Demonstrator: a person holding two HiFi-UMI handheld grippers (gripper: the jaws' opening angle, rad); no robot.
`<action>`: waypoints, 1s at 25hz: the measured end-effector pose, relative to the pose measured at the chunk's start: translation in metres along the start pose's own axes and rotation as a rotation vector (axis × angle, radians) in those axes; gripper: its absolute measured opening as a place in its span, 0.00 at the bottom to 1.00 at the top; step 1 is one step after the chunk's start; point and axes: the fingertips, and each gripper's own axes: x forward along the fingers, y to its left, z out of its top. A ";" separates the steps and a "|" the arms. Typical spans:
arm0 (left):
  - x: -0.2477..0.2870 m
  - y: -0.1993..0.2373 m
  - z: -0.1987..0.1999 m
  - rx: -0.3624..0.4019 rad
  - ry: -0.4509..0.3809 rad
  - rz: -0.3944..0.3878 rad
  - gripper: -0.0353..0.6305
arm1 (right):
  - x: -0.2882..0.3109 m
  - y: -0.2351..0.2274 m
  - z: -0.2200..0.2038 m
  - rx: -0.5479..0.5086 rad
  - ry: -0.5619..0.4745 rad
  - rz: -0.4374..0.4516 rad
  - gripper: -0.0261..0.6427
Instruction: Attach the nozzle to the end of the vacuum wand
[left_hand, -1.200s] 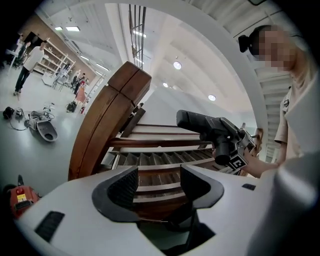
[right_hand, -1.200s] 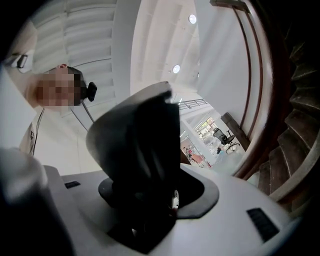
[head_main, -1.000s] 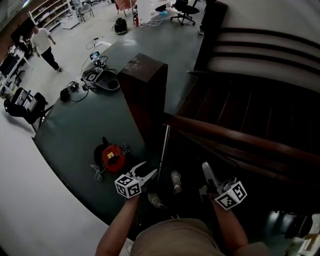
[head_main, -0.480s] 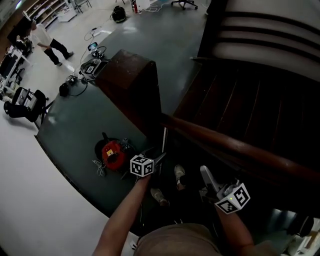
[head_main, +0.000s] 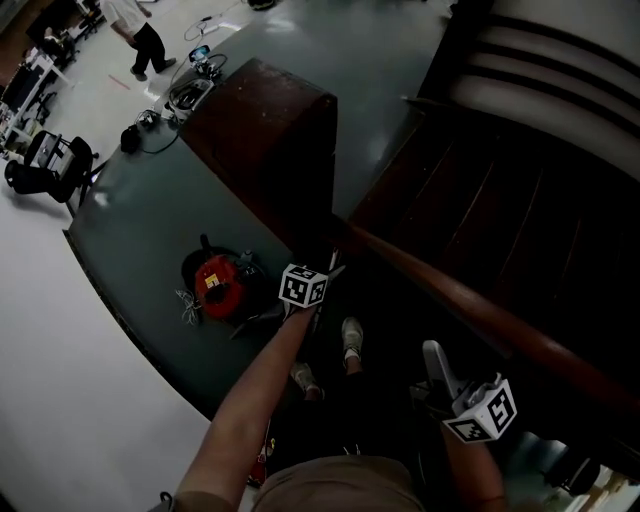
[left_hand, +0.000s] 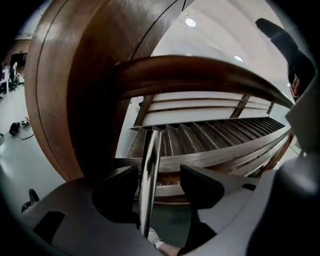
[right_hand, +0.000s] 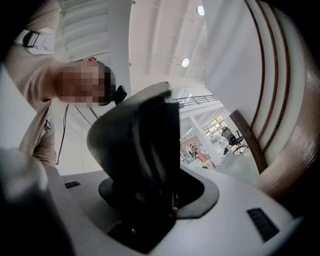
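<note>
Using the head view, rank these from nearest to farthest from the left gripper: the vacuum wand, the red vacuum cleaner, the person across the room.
1. Vacuum wand: upright between the open jaws of the left gripper.
2. Red vacuum cleaner: on the floor, just to the gripper's left in the picture.
3. Person: far off at the top left, across the floor.

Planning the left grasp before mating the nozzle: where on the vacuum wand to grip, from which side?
I'd grip the vacuum wand on its straight metal shaft, jaws across its width, coming from the person's side. It stands near upright beside the wooden post, slim and round, between the open jaws of the left gripper.
</note>
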 end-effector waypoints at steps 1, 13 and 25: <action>0.007 0.003 -0.003 0.001 0.010 0.005 0.44 | 0.001 -0.001 0.001 -0.002 0.004 0.002 0.35; 0.053 0.018 0.003 -0.108 -0.090 -0.018 0.37 | 0.000 -0.015 0.008 -0.013 0.016 -0.007 0.35; -0.014 -0.055 -0.043 0.045 -0.061 -0.106 0.31 | 0.007 0.008 -0.003 -0.061 0.042 0.013 0.35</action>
